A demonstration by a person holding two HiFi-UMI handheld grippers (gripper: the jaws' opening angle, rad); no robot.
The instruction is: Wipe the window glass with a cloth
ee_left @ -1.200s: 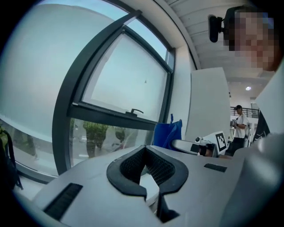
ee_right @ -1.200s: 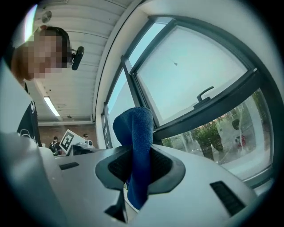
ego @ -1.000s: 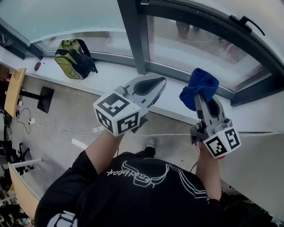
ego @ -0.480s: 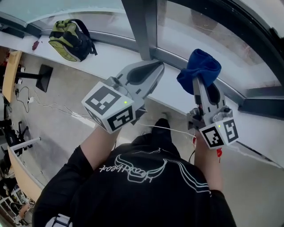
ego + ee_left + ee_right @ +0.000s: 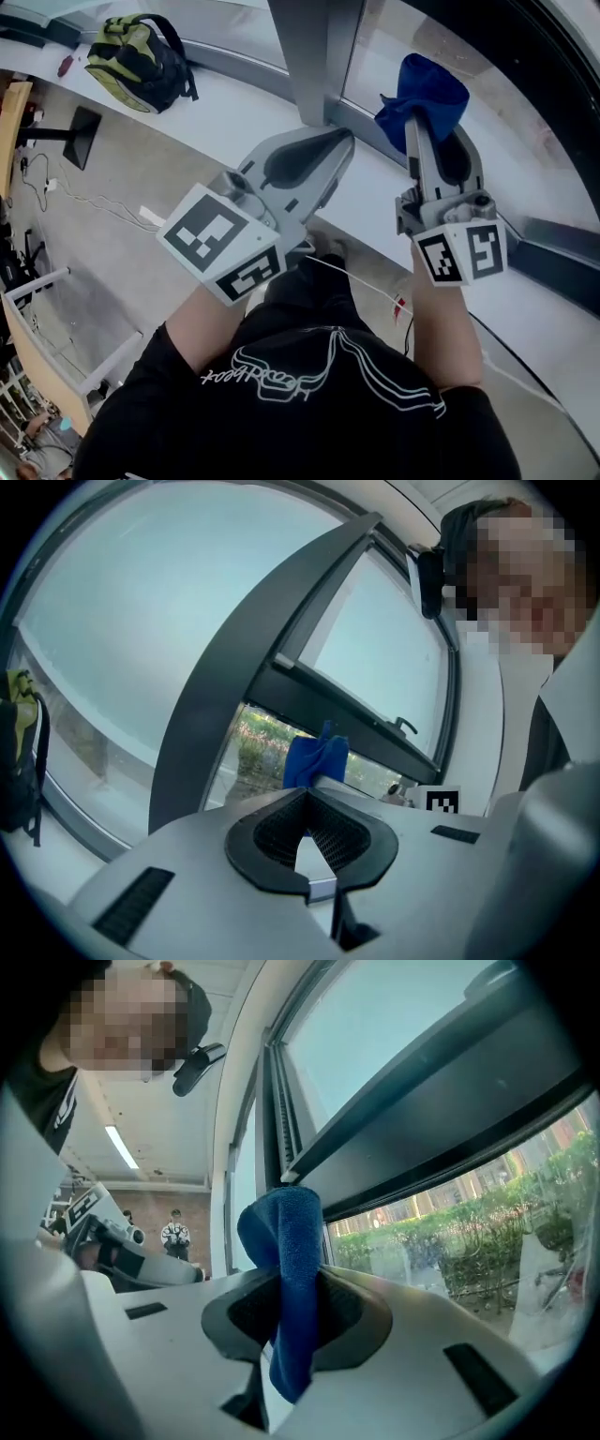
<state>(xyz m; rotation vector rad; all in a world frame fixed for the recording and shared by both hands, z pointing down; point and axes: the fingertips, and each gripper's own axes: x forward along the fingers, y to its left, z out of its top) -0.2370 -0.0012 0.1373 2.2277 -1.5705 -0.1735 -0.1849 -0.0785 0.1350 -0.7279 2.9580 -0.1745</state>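
A blue cloth point(image 5: 424, 82), bunched into a soft wad, sat pinched in the right tool point(image 5: 422, 129), close to the window glass point(image 5: 539, 131) and beside the dark frame upright point(image 5: 314, 56). Whether cloth and pane touched could not be told from the head view. Light, limp and plush by the look of it, the cloth would likely fold and drag against the pane rather than slip. It seemed best gripped as here, through its middle, with a padded lobe left beyond the jaw tips to meet the glass. The right gripper view showed what the head view hid: the jaws clamped on a folded strip of the cloth point(image 5: 286, 1241), one loose end hanging behind the tips and the rounded top standing proud of them. Shrubs point(image 5: 487, 1232) lay beyond the lower pane. The left tool point(image 5: 339, 150) pointed over the white sill point(image 5: 234, 103) and carried nothing. Its own view showed the jaws drawn together at the tips, with only the oval hollow behind them open. That view also caught the cloth point(image 5: 316, 759) side-on against the low pane, and a window handle point(image 5: 405, 727) that the head view missed. The head view alone gave the layout: a green backpack point(image 5: 136, 56) on the sill well to the left, and the floor point(image 5: 112, 187) below.
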